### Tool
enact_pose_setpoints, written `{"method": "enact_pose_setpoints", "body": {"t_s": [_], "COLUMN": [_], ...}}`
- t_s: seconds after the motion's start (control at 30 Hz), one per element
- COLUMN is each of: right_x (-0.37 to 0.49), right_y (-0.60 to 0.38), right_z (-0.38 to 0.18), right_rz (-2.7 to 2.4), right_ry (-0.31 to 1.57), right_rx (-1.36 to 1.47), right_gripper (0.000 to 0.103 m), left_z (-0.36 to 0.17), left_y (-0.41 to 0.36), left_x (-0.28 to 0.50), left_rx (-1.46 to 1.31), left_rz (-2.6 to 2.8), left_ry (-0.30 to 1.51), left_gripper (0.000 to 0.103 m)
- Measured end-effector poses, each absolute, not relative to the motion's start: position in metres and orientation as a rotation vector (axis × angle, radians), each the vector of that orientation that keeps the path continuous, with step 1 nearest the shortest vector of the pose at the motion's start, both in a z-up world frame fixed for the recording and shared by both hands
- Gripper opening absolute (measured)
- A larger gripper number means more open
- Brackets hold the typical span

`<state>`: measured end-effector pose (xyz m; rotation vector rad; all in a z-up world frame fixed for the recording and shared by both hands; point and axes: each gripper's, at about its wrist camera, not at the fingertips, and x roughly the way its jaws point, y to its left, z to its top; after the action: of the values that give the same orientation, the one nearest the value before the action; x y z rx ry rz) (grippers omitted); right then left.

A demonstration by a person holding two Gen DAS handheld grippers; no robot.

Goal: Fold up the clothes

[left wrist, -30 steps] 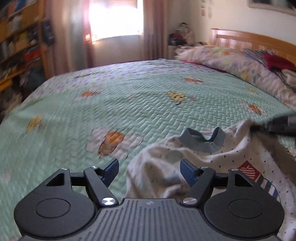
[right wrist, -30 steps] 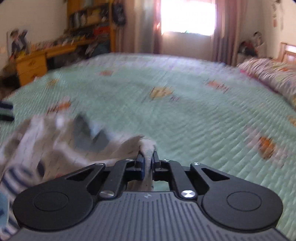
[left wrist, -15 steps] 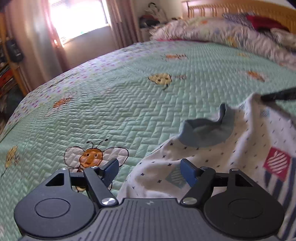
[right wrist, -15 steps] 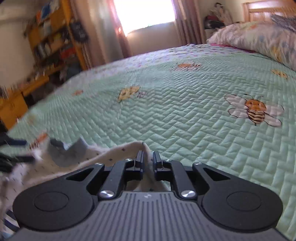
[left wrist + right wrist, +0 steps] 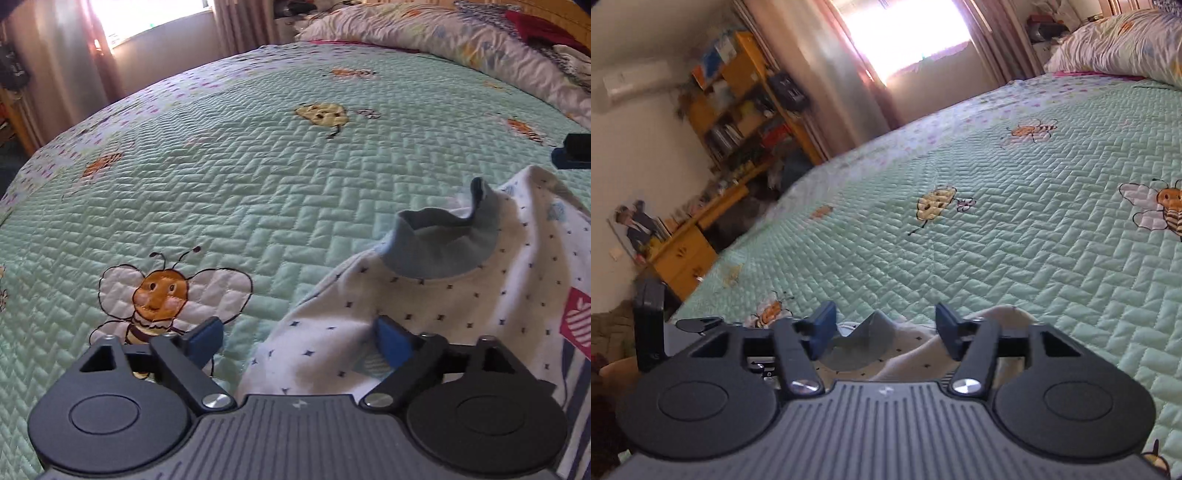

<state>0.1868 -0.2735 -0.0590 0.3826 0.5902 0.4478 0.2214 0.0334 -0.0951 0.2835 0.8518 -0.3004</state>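
No readable writing shows. Your left gripper [image 5: 295,341] has its jaws opening over the bed [image 5: 258,177], gripping nothing; the white dotted shirt [image 5: 443,306] (grey-blue collar, red apple patch) lies crumpled there. Your right gripper [image 5: 885,326] is letting go, its jaws opening astride the shirt's shoulder.

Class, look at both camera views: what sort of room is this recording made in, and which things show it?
Most likely a home bedroom: a wide bed with a green quilted bedspread, a pillow at its head, and a curtained window beside cluttered wooden shelves.
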Motion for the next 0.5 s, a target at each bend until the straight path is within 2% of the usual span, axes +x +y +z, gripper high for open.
{"method": "enact_pose_setpoints", "body": {"t_s": [0.03, 0.1, 0.13, 0.2, 0.27, 0.37, 0.5], "right_x": [0.186, 0.186, 0.185, 0.184, 0.186, 0.186, 0.177], "right_y": [-0.269, -0.261, -0.259, -0.26, -0.259, -0.265, -0.28], "right_z": [-0.054, -0.049, -0.047, -0.044, -0.043, -0.047, -0.052], "right_rz": [0.422, 0.374, 0.364, 0.342, 0.289, 0.276, 0.294], "right_ry": [0.591, 0.615, 0.616, 0.592, 0.582, 0.576, 0.527], "right_rx": [0.368, 0.31, 0.287, 0.264, 0.23, 0.246, 0.316], "right_gripper": [0.063, 0.068, 0.069, 0.075, 0.077, 0.077, 0.077], "left_z": [-0.095, -0.093, -0.091, -0.089, -0.09, -0.091, -0.079], "left_y": [0.033, 0.029, 0.025, 0.014, -0.003, -0.024, -0.023], "left_x": [0.222, 0.222, 0.22, 0.214, 0.206, 0.195, 0.196], "left_rx": [0.28, 0.27, 0.272, 0.297, 0.357, 0.443, 0.405], "left_rz": [-0.298, -0.326, -0.332, -0.34, -0.341, -0.305, -0.21], "left_ry": [0.856, 0.862, 0.86, 0.852, 0.837, 0.814, 0.784], "left_gripper": [0.089, 0.072, 0.059, 0.042, 0.013, 0.008, 0.007]}}
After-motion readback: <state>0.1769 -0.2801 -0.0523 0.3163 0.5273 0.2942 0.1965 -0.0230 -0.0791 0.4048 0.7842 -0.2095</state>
